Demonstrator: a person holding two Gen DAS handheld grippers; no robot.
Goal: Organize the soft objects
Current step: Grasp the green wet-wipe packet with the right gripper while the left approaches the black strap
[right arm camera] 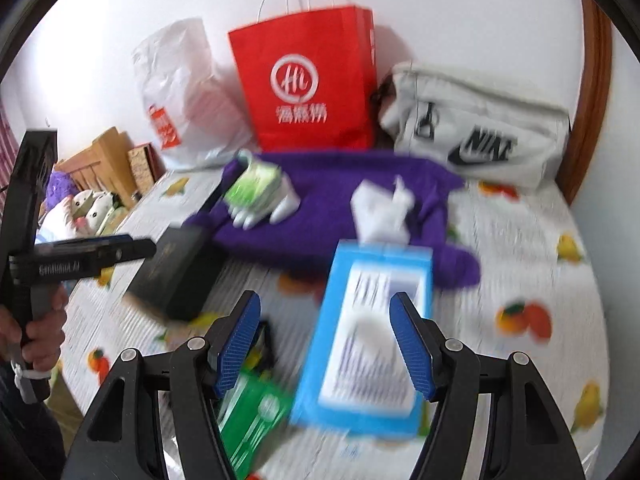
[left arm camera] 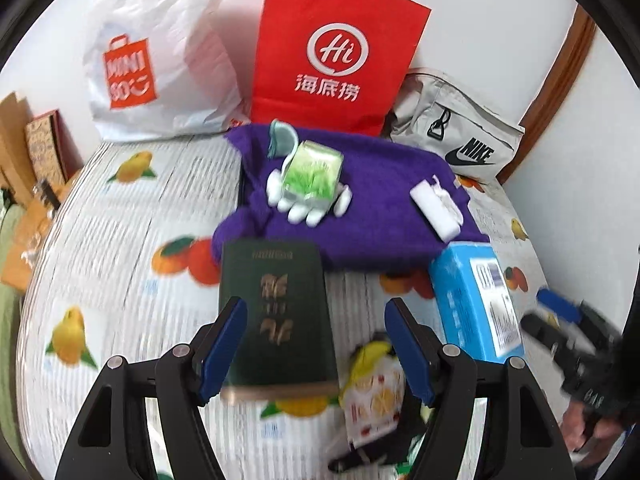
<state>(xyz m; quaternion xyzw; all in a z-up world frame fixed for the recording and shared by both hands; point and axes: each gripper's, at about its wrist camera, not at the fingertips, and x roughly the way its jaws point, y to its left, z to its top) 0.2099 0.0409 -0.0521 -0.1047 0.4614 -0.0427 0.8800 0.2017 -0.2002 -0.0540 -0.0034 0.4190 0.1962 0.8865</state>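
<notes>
Purple towel (left arm camera: 352,216): spread on the fruit-print bedsheet (left arm camera: 120,248) in front of three bags; its far edge is hidden behind what lies on it
Blur: both views are smeared, so print on the dark green book (left arm camera: 276,312) and the blue box (right arm camera: 372,344) cannot be read
Cut off: a green packet (right arm camera: 256,420) is partly covered by the right gripper's frame; a fruit-print pouch (left arm camera: 376,392) is partly hidden in the left view
On the towel: one white glove (left arm camera: 308,204) with one green packet (left arm camera: 316,172) lying on it, one white tissue pack (left arm camera: 436,208)
Bags counted: one white plastic bag (left arm camera: 160,52), one red paper bag (left arm camera: 336,52), one grey pouch (left arm camera: 456,128)
Left gripper (left arm camera: 316,344): jaws apart above the book, nothing clamped
Right gripper (right arm camera: 324,344): jaws apart above the blue box, nothing clamped
</notes>
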